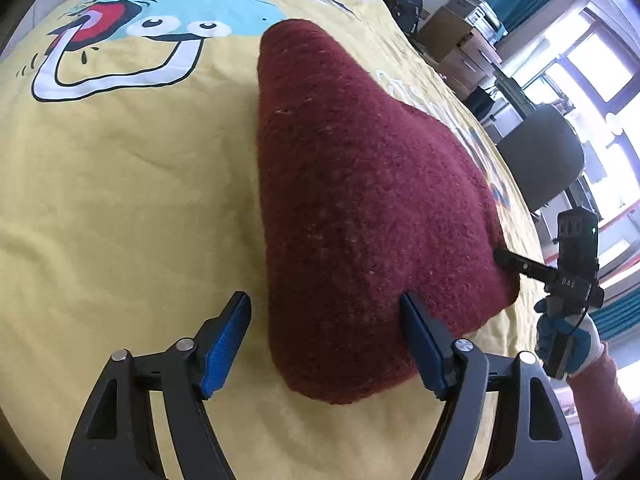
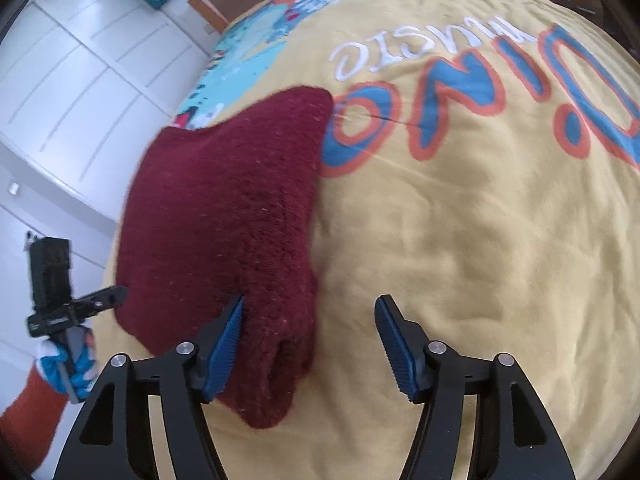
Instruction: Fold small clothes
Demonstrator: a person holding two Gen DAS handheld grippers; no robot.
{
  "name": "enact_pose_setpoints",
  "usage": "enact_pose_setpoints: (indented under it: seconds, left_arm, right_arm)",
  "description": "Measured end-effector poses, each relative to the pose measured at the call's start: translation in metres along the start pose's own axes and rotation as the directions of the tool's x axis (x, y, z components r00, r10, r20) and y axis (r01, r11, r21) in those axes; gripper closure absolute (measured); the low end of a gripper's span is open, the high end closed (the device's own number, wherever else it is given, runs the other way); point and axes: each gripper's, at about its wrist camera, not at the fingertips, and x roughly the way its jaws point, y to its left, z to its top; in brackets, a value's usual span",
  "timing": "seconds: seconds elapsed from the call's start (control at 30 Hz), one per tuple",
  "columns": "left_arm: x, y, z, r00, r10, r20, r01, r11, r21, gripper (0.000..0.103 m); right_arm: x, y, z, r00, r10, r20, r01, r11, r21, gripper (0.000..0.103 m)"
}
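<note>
A folded maroon knitted garment (image 1: 360,200) lies on a yellow blanket (image 1: 120,200) printed with cartoon figures and letters. My left gripper (image 1: 324,298) stands open over its near end; the maroon cloth fills most of the gap, and the pads do not squeeze it. At the cloth's right edge a black finger (image 1: 516,265) of the other gripper shows, held in a gloved hand (image 1: 560,340). In the right wrist view my right gripper (image 2: 311,300) is open too, straddling the near right corner of the garment (image 2: 224,208), its left pad (image 2: 226,344) lying against the knit.
Past the blanket's right edge stand a dark office chair (image 1: 544,152), cardboard boxes (image 1: 452,36) and a dark round bag (image 1: 404,2). White cabinet doors (image 2: 80,80) and a wooden bed frame (image 2: 224,4) lie beyond the left side. The blanket (image 2: 480,240) spreads wide to the right.
</note>
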Motion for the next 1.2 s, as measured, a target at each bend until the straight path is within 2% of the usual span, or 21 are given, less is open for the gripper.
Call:
enact_pose_setpoints:
  seconds: [0.13, 0.4, 0.57, 0.97, 1.2]
  left_arm:
    - [0.0, 0.0, 0.0, 0.999, 0.037, 0.001, -0.037, 0.999, -0.009, 0.024]
    - [-0.023, -0.017, -0.009, 0.994, 0.086, 0.065, -0.082, 0.995, -0.06, 0.025]
    - [-0.045, -0.043, -0.021, 0.988, 0.107, 0.112, -0.101, 0.993, -0.061, 0.025]
    - [-0.114, -0.072, -0.075, 0.962, 0.179, 0.207, -0.17, 0.984, -0.061, 0.024]
    - [-0.135, -0.083, -0.114, 0.936, 0.247, 0.25, -0.245, 0.969, -0.039, 0.013]
  right_arm:
    - [0.004, 0.002, 0.001, 1.0, -0.029, -0.004, 0.029, 0.999, 0.04, 0.032]
    - [-0.035, 0.015, -0.008, 0.995, -0.084, 0.048, 0.078, 0.991, 0.112, 0.032]
    - [-0.062, 0.023, -0.025, 0.986, -0.155, 0.056, 0.147, 0.982, 0.12, 0.032]
    - [-0.124, 0.075, -0.09, 0.965, -0.236, 0.117, 0.231, 0.971, 0.057, 0.031]
    - [-0.152, 0.117, -0.141, 0.938, -0.284, 0.201, 0.286, 0.958, 0.017, 0.03]
